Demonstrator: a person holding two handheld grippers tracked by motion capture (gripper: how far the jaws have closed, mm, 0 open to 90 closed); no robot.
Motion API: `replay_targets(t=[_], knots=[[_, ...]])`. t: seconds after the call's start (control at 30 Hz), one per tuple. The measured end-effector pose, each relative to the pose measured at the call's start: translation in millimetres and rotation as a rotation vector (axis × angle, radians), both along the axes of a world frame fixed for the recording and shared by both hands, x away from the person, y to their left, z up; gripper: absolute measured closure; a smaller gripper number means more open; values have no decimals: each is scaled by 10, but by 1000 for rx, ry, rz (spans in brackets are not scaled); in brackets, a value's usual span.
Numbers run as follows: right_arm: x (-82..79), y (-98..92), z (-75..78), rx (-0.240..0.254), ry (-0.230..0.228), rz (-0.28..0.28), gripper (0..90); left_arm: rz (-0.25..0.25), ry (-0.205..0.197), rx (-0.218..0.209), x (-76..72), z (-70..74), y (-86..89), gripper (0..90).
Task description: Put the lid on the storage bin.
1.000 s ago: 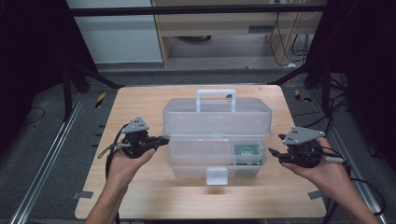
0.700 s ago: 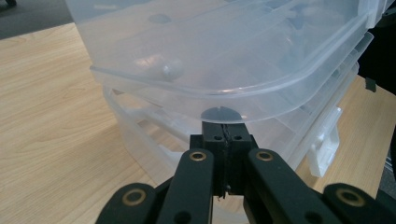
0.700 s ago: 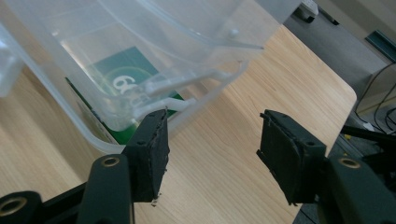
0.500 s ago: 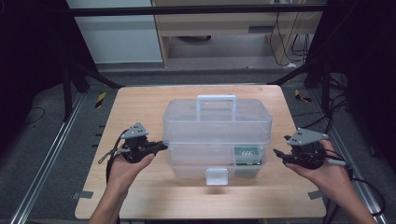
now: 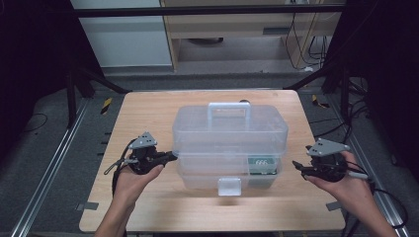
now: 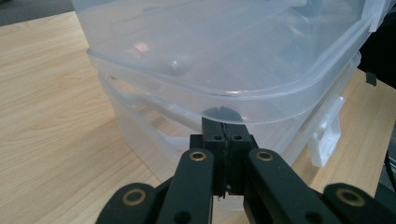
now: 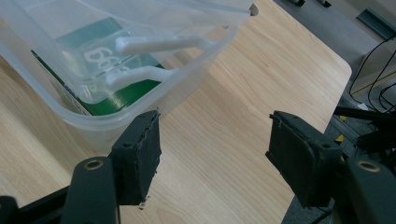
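L gripper (image 6: 223, 140): jaws fully closed, pads pressed flat together, nothing between them. Tips sit right under the overhanging lid rim of the clear plastic toolbox (image 5: 230, 143), at its L end. Touching or a hair short of it, can't tell. Prob. used as a closed wedge/prop under the rim, or to steady the box from that side, not as a pincer.

R gripper (image 7: 212, 154): jaws apart at roughly mid-width and just been opening; only bare tabletop between the pads, nothing held. In the high view it hangs off the box's R end, near but apart. One pad (image 7: 142, 154) is just beside the lower tub's corner. Judged: widening to take a wall or rim on that end.

Toolbox: middle of the wooden table (image 5: 148, 113), white carry handle (image 5: 229, 111) upright on top, white front latch (image 5: 230, 186) facing the person. Lid/upper tray looks slightly offset from the lower tub in both gripper views. Green packet (image 7: 116, 84) with white print lies inside the tub at the R end, seen through the wall.

Both hands flank the box symmetrically, which fits a 2-handed lift or lid job.
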State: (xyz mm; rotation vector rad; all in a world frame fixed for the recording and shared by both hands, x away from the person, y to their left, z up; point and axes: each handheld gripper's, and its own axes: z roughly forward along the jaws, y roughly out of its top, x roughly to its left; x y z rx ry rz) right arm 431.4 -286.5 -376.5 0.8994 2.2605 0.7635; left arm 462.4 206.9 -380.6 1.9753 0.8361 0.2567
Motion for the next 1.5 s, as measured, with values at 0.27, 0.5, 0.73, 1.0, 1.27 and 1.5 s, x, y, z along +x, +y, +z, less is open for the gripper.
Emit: replay_targets(t=[0.27,0.5,0.73,1.0,1.27,1.5], knots=[[-1,-11,-25,-2,6,-7,327,5,5,16,-36,-64,22,899],[14,-8,-85,7,12,-17,320,-4,19,44,-64,-135,35,898],[130,-58,-188,38,2,-104,298,48,37,168,20,-217,236,898],[477,-219,-466,120,-2,-266,299,250,-5,207,347,-404,603,860],[877,-245,-961,197,26,-375,286,431,-15,266,754,-871,788,646],[1050,-303,-1217,259,57,-441,256,470,67,277,904,-1162,807,300]])
